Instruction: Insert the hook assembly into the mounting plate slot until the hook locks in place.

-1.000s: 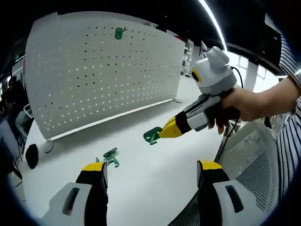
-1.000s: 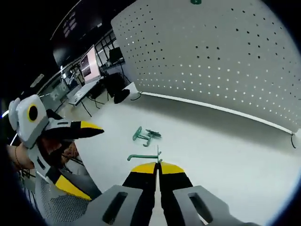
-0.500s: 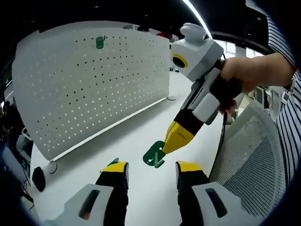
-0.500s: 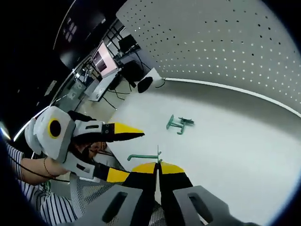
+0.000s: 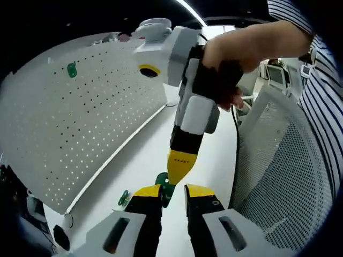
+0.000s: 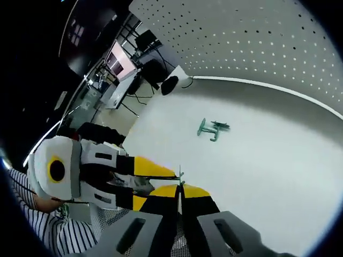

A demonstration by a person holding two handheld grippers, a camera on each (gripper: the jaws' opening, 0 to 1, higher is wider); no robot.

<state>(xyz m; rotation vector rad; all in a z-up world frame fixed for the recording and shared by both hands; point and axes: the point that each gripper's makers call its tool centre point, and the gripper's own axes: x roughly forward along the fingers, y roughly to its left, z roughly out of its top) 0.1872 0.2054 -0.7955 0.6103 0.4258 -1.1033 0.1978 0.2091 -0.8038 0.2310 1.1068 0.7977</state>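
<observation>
Hook assembly [image 5: 163, 188], low centre, pinched in my right gripper [image 6: 179, 187] between my left gripper [image 5: 172, 191]'s parted jaws; pegboard [image 5: 69, 128] insertion remains.

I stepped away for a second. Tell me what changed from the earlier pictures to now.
The right tool, still shut on the green hook, has come in to the left tool, whose jaws have narrowed around that hook. The spare hook on the table and the one on the pegboard stayed put.

Even overhead light; a ceiling strip light [image 5: 188, 9] glares at twelve o'clock. Fisheye bending curves the pegboard [image 5: 80, 123]; edges soften slightly.
</observation>
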